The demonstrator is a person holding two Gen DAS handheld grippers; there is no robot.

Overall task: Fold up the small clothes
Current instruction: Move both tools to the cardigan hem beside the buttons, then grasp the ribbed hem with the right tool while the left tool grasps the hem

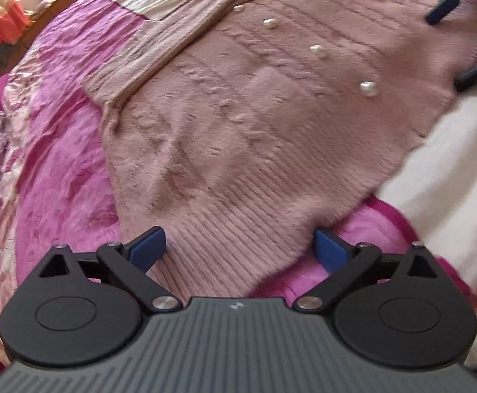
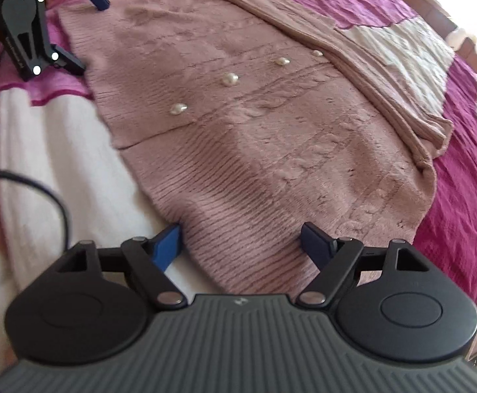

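Spread under everything is a crinkled pink and magenta bedcover [image 1: 58,150] with white patches, and on it a dusty pink knitted cardigan [image 1: 238,131] is lying flat, its ribbed hem toward both of my grippers. I am holding the left gripper [image 1: 240,245] with its blue pads wide apart, straddling one corner of the hem, and the right gripper [image 2: 241,240] likewise wide apart at the other corner; neither is clamping anything. What is worrying me, as a guess, is that the fuzzy knit is soft and stretchy, so if I am pinching only the top layer the front panel could be peeling away from the back and the fold coming out crooked. The bedcover is loose too, and a pad pressing too deep could be catching it along with the hem. The pearl buttons [image 1: 317,50] are running in a line up the front; a fold landing on them could be making a lump. One sleeve [image 1: 159,46] is lying folded along the far side, its cuff bunching a little, and it could be slipping out as I lift
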